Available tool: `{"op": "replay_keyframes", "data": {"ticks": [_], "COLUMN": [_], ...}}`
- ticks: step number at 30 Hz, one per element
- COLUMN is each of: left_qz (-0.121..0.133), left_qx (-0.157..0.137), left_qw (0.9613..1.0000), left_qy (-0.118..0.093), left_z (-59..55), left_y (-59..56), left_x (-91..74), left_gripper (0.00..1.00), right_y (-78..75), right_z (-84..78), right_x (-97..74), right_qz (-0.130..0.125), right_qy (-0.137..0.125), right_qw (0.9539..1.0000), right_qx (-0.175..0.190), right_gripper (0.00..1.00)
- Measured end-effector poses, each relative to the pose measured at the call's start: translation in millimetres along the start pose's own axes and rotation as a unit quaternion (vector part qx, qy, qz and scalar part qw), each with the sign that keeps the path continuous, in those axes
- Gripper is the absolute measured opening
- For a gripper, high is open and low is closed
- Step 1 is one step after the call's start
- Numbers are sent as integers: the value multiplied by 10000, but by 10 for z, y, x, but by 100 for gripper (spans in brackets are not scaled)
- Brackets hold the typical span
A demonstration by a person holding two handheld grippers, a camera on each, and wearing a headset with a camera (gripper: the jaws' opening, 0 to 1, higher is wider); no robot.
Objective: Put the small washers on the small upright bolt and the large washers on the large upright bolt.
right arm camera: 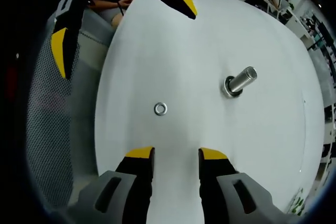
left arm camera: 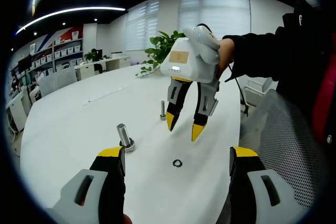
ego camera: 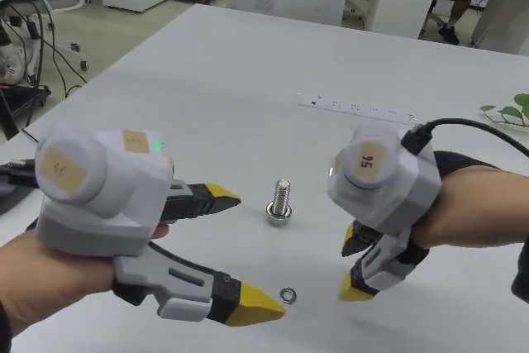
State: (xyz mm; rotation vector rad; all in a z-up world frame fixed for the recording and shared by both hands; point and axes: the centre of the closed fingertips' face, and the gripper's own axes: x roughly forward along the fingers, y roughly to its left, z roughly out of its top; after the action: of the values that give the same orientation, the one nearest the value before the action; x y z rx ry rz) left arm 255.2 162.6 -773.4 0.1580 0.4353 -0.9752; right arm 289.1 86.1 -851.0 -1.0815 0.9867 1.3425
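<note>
I'm at the pick-up step: a loose washer (ego camera: 288,294) lies flat, untouched, just on my side of the large upright bolt (ego camera: 279,202). My left gripper (ego camera: 244,250) is spread wide and my right gripper (ego camera: 351,266) narrowly parted, both empty. Next I should straddle the washer and pinch it. The right gripper's sticker (ego camera: 369,160) reads "56".

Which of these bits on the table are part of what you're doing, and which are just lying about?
Part of the job: large upright bolt, loose washer, small upright bolt.
Just lying about: power strip, leafy plant.
</note>
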Motion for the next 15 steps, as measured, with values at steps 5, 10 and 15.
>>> {"op": "replay_keyframes", "data": {"ticks": [5,10,15], "left_qz": [10,10,-5], "left_qx": [-4,-8,-14], "left_qw": [10000,10000,10000], "left_qy": [-10,-16,-18], "left_z": [-1,-4,-7], "left_y": [6,6,-1], "left_x": [-1,-1,5], "left_gripper": [81,81,81], "right_y": [49,99,121], "right_z": [115,233,288], "right_x": [61,125,195], "right_qz": [68,155,232], "right_qy": [17,-6,-14], "right_qw": [9998,9994,9992], "right_qx": [-163,-295,-331], "right_gripper": [34,34,33]}}
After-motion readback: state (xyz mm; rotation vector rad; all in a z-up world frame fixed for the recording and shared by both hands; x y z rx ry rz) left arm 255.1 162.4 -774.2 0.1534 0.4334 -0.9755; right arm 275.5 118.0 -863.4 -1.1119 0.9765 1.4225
